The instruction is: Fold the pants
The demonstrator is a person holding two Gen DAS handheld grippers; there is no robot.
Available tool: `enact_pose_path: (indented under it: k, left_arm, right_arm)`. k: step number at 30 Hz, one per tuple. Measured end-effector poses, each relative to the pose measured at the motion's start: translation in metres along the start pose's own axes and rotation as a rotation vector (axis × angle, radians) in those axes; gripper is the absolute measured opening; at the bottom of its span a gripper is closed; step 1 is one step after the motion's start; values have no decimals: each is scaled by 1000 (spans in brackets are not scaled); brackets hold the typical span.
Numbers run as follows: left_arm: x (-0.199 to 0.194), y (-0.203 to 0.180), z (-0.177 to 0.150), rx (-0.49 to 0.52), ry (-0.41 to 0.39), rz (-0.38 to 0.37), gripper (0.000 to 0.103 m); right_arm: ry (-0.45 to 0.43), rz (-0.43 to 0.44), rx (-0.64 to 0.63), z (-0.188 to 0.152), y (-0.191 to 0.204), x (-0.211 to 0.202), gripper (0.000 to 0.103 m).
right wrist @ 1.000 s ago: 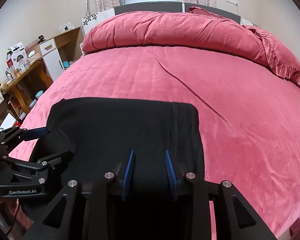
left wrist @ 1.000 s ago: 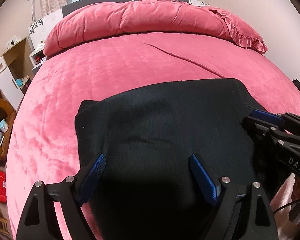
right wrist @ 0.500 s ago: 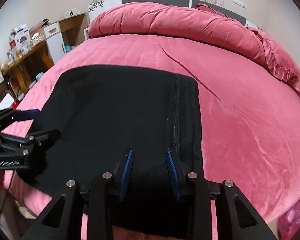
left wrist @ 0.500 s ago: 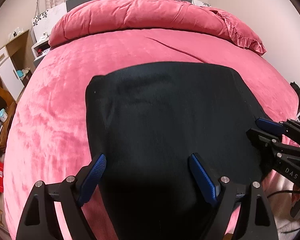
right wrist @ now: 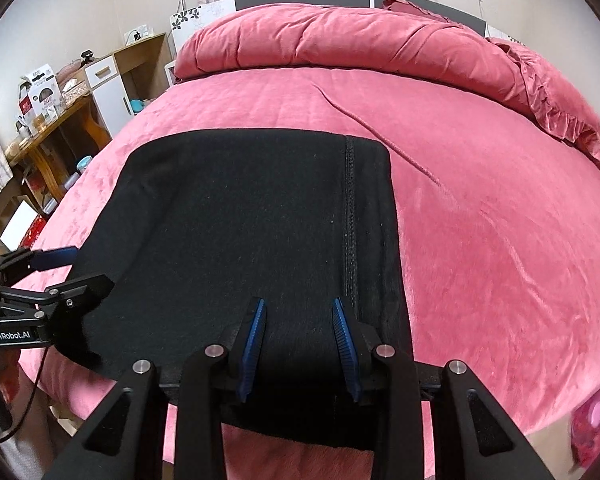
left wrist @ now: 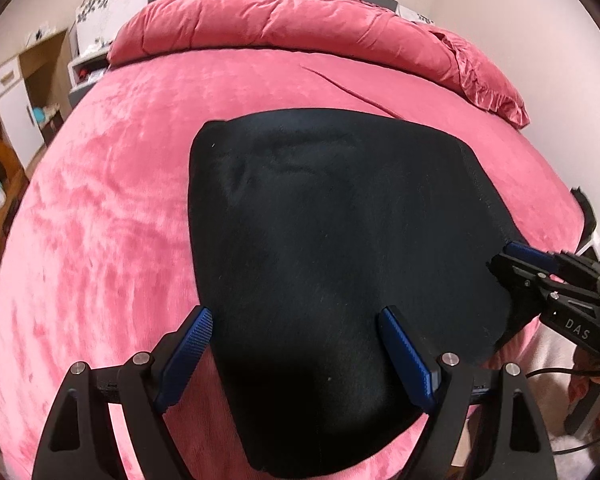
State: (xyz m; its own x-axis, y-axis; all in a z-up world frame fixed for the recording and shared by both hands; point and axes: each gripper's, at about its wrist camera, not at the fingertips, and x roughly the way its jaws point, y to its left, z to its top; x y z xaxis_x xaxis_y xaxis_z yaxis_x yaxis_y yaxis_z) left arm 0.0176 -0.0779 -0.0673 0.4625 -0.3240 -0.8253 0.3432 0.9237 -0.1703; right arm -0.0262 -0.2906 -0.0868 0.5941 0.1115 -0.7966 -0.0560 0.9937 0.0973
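Note:
The black pants (left wrist: 340,240) lie flat in a folded rectangle on the pink bed (left wrist: 100,220), reaching its near edge. A stitched seam (right wrist: 350,220) runs down their right side. My left gripper (left wrist: 294,316) is open wide just above the near left part of the pants, its left finger at the pants' left edge. In the right wrist view, the left gripper (right wrist: 86,268) shows at the pants' left side. My right gripper (right wrist: 298,304) is open with a narrow gap. It hovers over the near right part (right wrist: 240,240), beside the seam, and the cloth under it is flat and unpinched.
A rolled pink duvet (right wrist: 340,40) and a frilled pillow (right wrist: 560,112) lie across the head of the bed. A wooden desk (right wrist: 48,128) and white cupboards (right wrist: 108,80) stand left of the bed. Bare pink cover (right wrist: 500,220) stretches right of the pants.
The pants were humped up close to the left camera and now lie flat and smooth. Both grippers have drawn back toward the near edge, and their jaw gaps look the same.

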Motion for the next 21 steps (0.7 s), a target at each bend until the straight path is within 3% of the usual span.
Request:
enact_pose_path:
  k: [9, 14, 21]
  left_arm:
    - [-16, 26, -6, -77, -25, -69, 87]
    - [-21, 33, -10, -100, -20, -102, 87]
    - [-11, 38, -28, -161, 101, -236, 87]
  right_arm:
    - [-26, 98, 125, 0, -17, -8, 36]
    - [-22, 87, 100, -2, -12, -8, 37]
    - [-4, 78, 71, -1, -12, -9, 38]
